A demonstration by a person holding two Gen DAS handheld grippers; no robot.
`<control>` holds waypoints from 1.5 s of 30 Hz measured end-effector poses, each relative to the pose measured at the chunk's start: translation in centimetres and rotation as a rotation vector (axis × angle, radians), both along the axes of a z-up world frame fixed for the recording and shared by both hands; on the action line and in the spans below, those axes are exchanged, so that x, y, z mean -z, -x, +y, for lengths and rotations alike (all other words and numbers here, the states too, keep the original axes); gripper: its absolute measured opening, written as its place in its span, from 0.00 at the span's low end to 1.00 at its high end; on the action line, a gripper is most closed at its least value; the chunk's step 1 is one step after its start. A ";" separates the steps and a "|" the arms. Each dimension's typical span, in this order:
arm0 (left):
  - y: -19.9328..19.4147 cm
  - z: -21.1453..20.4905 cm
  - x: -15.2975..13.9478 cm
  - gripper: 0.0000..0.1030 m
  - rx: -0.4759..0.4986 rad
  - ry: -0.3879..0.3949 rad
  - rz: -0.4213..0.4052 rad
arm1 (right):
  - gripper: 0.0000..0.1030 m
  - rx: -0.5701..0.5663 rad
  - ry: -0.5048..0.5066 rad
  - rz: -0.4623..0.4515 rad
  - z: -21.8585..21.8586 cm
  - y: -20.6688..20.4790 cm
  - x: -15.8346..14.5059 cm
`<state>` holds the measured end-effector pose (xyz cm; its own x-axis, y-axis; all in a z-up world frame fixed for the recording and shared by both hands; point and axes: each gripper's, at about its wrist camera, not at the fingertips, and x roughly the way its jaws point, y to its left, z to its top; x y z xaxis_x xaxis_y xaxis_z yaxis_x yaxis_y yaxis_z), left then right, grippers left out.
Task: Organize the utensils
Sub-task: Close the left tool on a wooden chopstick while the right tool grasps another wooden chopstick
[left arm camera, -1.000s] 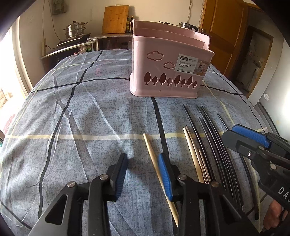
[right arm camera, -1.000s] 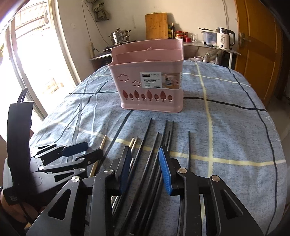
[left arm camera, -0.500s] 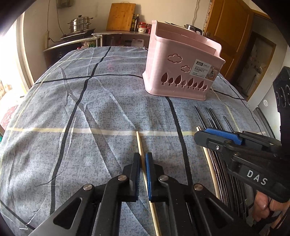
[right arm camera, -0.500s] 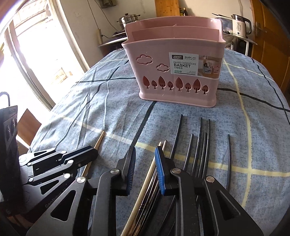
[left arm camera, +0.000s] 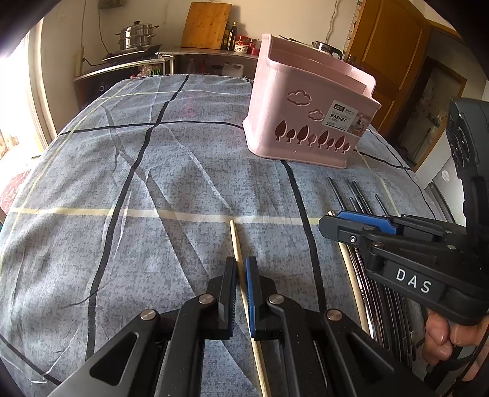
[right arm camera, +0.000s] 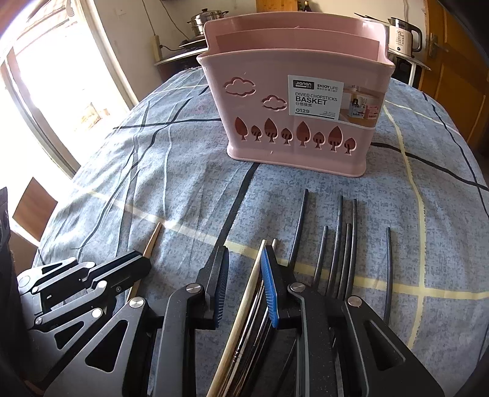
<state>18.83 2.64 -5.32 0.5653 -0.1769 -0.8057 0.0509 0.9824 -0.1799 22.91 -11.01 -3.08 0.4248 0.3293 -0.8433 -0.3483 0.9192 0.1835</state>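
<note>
A pink divided chopsticks basket (left arm camera: 308,119) (right arm camera: 299,103) stands upright on the blue patterned cloth. My left gripper (left arm camera: 240,262) is shut on a single wooden chopstick (left arm camera: 236,241) lying on the cloth; it shows at the left of the right wrist view (right arm camera: 151,241). My right gripper (right arm camera: 244,253) is open over a bundle of chopsticks, with a second wooden chopstick (right arm camera: 244,302) and metal ones between its jaws. Several black chopsticks (right arm camera: 336,241) lie fanned to its right. The right gripper also shows in the left wrist view (left arm camera: 333,223).
The table cloth (left arm camera: 152,189) runs to the edges all round. A counter behind holds a steel pot (left arm camera: 137,36), a wooden cutting board (left arm camera: 204,24) and a kettle (right arm camera: 403,33). A bright window (right arm camera: 45,91) is at the left, a wooden door (left arm camera: 388,52) at the right.
My left gripper has closed onto the lone wooden chopstick. My right gripper has moved forward and left over the bundle, its jaws narrowing around the second wooden chopstick. The basket looms nearer.
</note>
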 end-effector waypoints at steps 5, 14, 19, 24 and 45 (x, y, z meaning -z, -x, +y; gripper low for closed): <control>0.1 0.7 0.0 0.06 -0.010 0.008 0.016 | 0.22 -0.008 0.044 0.046 1.0 -0.6 0.2; -0.5 0.3 0.0 0.06 0.014 -0.034 0.024 | 0.09 -0.001 0.082 0.050 2.1 -0.9 0.6; -1.4 -0.1 -0.1 0.05 0.042 -0.070 0.024 | 0.06 0.005 0.060 0.060 2.5 -1.6 0.7; -2.0 0.5 -0.4 0.04 0.039 -0.019 0.034 | 0.06 0.022 -0.004 0.054 1.6 -1.6 -0.1; -1.9 1.5 -11.0 0.04 0.096 0.085 -0.212 | 0.05 0.014 -0.172 -0.180 -0.6 -0.9 -9.7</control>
<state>20.73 4.16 5.68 0.6978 -0.2996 -0.6507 0.1883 0.9531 -0.2369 23.81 -11.64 6.57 0.5688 0.4541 -0.6858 -0.3767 0.8850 0.2735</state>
